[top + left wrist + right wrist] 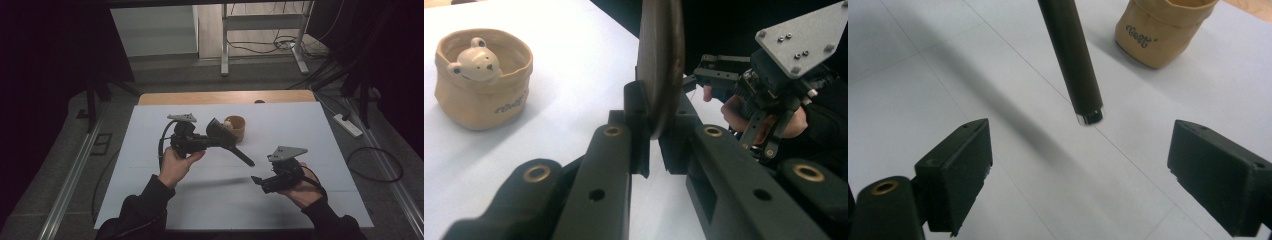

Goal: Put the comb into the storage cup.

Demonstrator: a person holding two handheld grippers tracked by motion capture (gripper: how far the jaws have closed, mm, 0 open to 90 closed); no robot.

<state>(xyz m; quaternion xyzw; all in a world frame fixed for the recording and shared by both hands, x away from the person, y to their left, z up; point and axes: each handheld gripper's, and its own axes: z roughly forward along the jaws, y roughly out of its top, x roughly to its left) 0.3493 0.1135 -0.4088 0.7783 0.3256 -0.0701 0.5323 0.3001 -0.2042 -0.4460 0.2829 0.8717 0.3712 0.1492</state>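
**Pan held by its rim, handle free in front of the spread right jaws**

The left gripper [212, 141] pinches the rim of a small dark frying pan [220, 132], its jaws pressed tight on the thin edge; in the left gripper view the pan [660, 65] stands on edge between the pads. The pan hangs in the air just in front of the tan bear cup [235, 126], which stands on the white table cover [150, 150], and it hides part of the cup from the high camera. The pan's handle [243, 156] slopes away from the cup toward the right gripper [256, 179].

The right gripper's jaws stand wide apart with nothing between them. In the right gripper view the handle end [1088, 112] points down between the two pads but farther out, clear of both; the cup [1160, 30] sits beyond it.

Judged from this, the lifting of the pan is done and the left grip looks secure. The handle is not gripped, so any handover or setting-down of the pan remains to do. The cup itself is untouched.
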